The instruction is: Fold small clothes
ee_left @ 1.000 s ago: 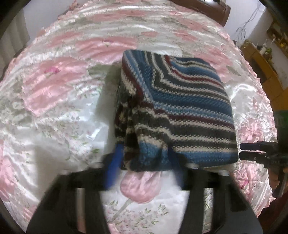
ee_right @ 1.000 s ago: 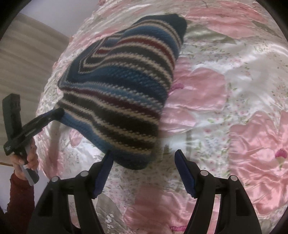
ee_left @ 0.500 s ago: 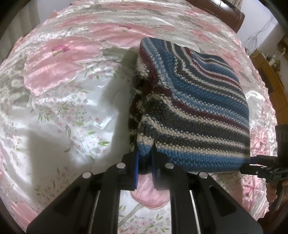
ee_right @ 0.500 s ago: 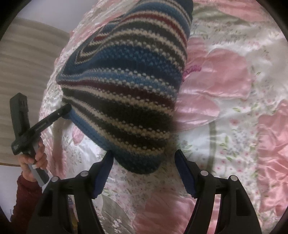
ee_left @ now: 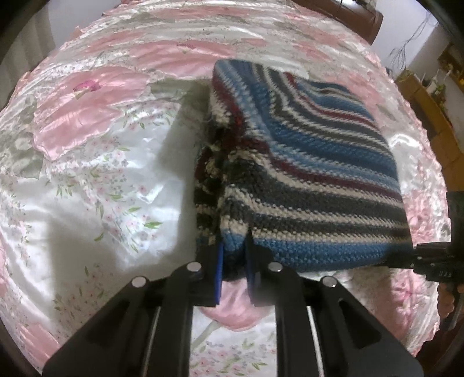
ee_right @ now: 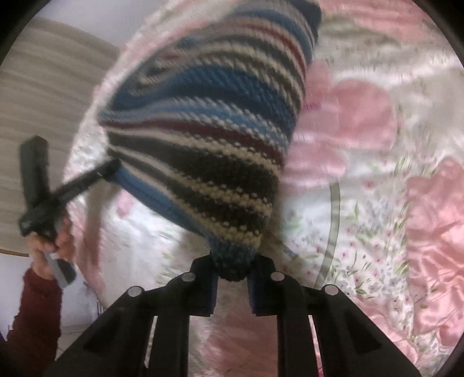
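A folded knit sweater with blue, white, dark red and grey stripes lies on a pink floral satin bedspread. My left gripper is shut on its near left corner, at the blue hem. In the right wrist view the sweater fills the middle, and my right gripper is shut on its near right corner. The left gripper also shows there, held by a hand in a dark red sleeve. The right gripper appears at the right edge of the left wrist view, against the hem.
The satin bedspread spreads around the sweater on all sides. A dark wooden headboard stands at the far end. Wooden furniture with small items sits at the far right. A beige curtain hangs at the left.
My left gripper shut on the near left corner about half a second ago. My right gripper moved in and shut on the near right corner. The near hem now looks raised off the bedspread.
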